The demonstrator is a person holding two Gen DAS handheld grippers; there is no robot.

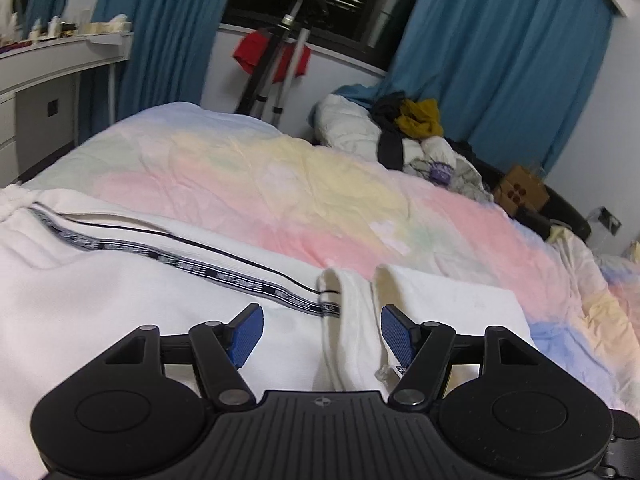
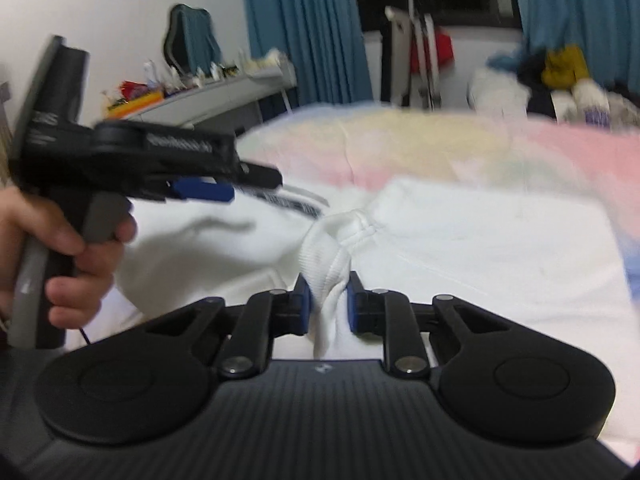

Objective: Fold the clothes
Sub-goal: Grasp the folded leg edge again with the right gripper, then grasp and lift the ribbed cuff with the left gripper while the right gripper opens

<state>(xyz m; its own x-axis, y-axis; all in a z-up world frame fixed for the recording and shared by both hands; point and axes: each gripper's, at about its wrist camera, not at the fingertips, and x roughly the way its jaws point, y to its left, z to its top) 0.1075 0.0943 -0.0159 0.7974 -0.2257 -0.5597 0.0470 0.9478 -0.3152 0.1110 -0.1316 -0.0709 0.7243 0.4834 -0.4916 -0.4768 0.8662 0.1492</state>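
Note:
A white garment (image 1: 120,280) with a dark patterned stripe along its side lies spread on the bed. My left gripper (image 1: 322,334) stands open over it. A raised white fold (image 1: 352,320) runs between its blue pads (image 1: 248,332), close to the right one, and is not pinched. My right gripper (image 2: 328,304) is shut on a bunched, ribbed ridge of the white garment (image 2: 480,248) near a seam. In the blurred right wrist view a hand (image 2: 80,256) holds the left gripper (image 2: 224,189) low over the cloth at the left.
The bed carries a pastel rainbow sheet (image 1: 320,184). A heap of clothes and bedding (image 1: 416,128) lies at its far right, with a cardboard box (image 1: 520,190) beside it. A white desk (image 1: 60,56) stands left, and a rack with a red garment (image 1: 272,56) stands by the blue curtains.

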